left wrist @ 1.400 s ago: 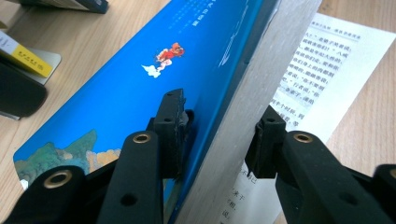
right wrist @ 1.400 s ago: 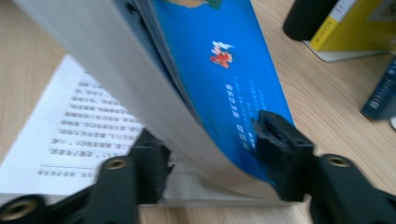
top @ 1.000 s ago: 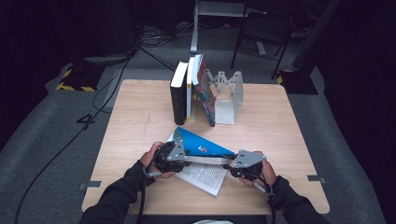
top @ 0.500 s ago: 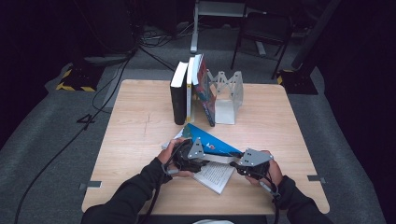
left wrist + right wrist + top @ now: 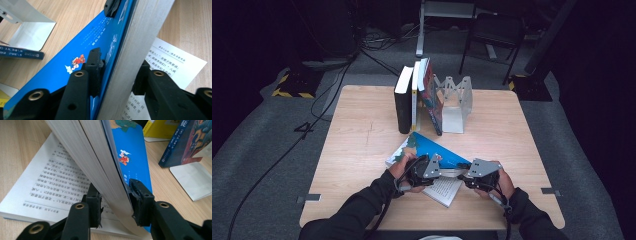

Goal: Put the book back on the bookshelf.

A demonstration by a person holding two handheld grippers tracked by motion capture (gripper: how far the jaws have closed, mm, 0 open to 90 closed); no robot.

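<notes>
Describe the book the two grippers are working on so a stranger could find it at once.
On the wooden table, look at the near edge, in front of the row of upright books by the metal bookend. The blue-covered book lies open there, text pages showing, the one book not standing.

We see the bench (image 5: 362, 130) lit evenly from above while the floor and room around it sink into near black. The high view is soft and grainy. In both tool views the near jaws blur, and white pages (image 5: 50, 170) glare slightly.
</notes>
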